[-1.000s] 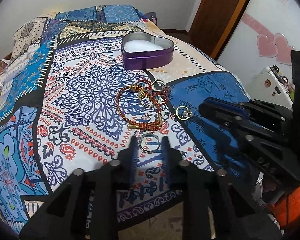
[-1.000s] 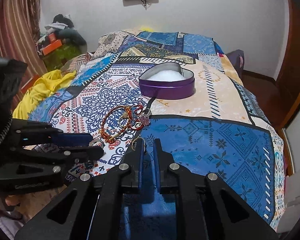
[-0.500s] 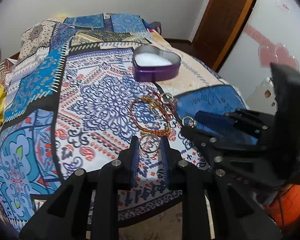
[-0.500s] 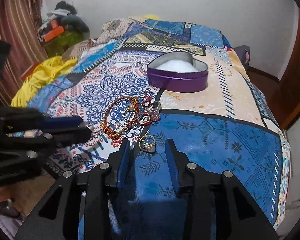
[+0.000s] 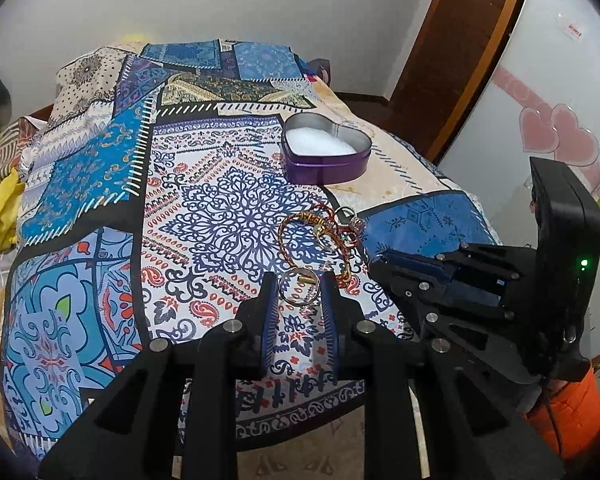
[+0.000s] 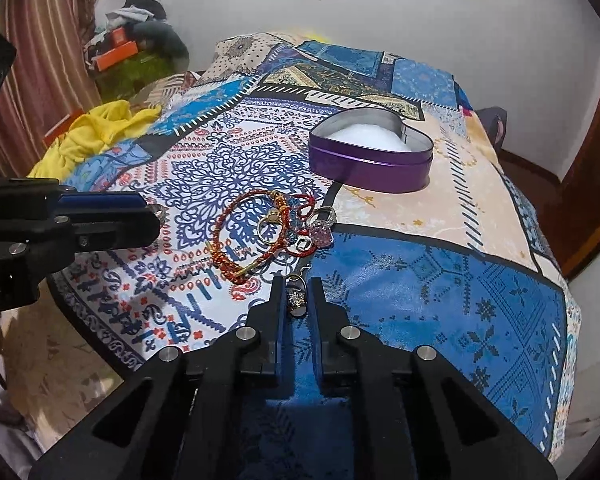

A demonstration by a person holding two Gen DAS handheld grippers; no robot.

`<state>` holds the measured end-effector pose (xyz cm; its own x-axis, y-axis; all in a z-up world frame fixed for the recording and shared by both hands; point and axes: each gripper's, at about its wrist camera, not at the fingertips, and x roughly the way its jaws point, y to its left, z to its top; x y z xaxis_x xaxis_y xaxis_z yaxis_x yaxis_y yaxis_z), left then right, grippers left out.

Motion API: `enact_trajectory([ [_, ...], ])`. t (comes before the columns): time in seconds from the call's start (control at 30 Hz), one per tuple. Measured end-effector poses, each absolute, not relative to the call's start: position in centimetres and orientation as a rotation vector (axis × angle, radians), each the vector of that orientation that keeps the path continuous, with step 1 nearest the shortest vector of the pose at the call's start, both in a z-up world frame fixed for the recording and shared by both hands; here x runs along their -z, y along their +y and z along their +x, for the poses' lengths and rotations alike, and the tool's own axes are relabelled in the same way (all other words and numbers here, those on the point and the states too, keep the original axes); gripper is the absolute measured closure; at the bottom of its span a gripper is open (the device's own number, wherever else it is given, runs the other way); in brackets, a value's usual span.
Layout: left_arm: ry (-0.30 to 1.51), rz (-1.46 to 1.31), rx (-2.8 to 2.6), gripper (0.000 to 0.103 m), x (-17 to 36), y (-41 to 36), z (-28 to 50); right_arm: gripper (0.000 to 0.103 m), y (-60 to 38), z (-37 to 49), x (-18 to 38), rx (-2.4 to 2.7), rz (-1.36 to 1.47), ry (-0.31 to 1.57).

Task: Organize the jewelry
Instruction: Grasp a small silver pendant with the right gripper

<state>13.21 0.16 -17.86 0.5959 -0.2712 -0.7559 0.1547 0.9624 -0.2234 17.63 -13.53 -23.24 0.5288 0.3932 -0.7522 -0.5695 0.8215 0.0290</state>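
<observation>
Gripping a ring in each claw above the near edge of the bed (image 6: 440, 280), jewelry pile just beyond.
Open quilt at 9 o'clock of the pile (image 6: 276, 232) & ahead twd the heart tin (image 6: 372, 160) at 12; bed edge runs close under both claws. Red bracelet (image 6: 236, 240) long axis ~1-to-7. Left claw (image 5: 299, 292) narrowly parted, pads pinching a thin hoop ring (image 5: 298, 286), hoop facing cam. Right claw (image 6: 296, 296) nearly closed, clamped on a stone ring (image 6: 296, 298), hoop seen edge-on.
</observation>
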Motion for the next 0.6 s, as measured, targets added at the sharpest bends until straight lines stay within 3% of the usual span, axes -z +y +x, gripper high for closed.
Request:
enact_trajectory([
  [0.6,0.868,-0.135,0.234,0.082,16.6,0.2,12.8,0.094,-16.0,18.4,21.7,-0.472,-0.163,0.812],
])
